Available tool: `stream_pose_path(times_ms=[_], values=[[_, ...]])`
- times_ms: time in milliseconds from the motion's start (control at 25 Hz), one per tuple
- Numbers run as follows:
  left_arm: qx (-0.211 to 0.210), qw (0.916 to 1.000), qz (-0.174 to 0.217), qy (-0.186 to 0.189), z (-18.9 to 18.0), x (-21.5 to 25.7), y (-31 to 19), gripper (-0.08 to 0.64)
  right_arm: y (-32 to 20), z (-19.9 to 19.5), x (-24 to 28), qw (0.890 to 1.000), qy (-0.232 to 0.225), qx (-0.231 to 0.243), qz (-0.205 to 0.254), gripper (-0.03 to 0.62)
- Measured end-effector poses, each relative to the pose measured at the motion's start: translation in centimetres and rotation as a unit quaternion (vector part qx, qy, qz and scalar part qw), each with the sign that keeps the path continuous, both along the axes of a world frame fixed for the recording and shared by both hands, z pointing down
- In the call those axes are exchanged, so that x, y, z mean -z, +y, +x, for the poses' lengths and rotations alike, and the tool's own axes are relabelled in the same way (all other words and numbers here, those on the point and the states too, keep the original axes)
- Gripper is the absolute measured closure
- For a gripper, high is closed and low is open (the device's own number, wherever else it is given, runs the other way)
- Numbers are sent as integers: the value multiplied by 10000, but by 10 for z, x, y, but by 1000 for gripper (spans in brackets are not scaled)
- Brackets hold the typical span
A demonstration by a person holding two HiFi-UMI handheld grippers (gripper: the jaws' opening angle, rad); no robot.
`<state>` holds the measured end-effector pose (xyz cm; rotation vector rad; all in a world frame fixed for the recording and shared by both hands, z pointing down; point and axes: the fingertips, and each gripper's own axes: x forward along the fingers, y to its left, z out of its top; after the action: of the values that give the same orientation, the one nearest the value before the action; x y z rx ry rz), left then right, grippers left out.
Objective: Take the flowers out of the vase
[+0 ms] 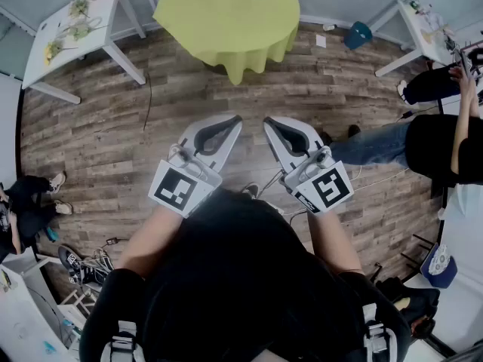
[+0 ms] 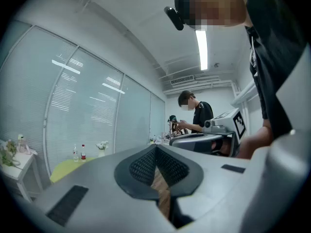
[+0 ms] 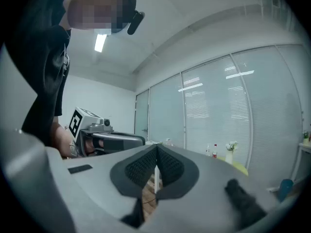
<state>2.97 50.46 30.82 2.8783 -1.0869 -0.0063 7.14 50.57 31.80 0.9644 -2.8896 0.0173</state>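
Green-clothed desk [image 1: 226, 29] carries the vase [image 2: 101, 153] with its flowers [image 2: 102, 145] well ahead, while left gripper [image 1: 234, 121] and right gripper [image 1: 270, 121], both clenched on nothing, hang level over the floor [image 1: 113, 127], evidently awaiting approach; task not begun.

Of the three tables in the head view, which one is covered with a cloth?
The round table at top centre, draped in a yellow-green cloth. The left white table and right white table are rectangular and uncovered.
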Motion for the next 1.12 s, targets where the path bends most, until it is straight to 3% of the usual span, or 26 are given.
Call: stream_pose_path(times_ms=[1120], values=[[-384,9992,29,41,-76,-13,-42,546,-33,-72,-13,9988,47,-464,-143,572]])
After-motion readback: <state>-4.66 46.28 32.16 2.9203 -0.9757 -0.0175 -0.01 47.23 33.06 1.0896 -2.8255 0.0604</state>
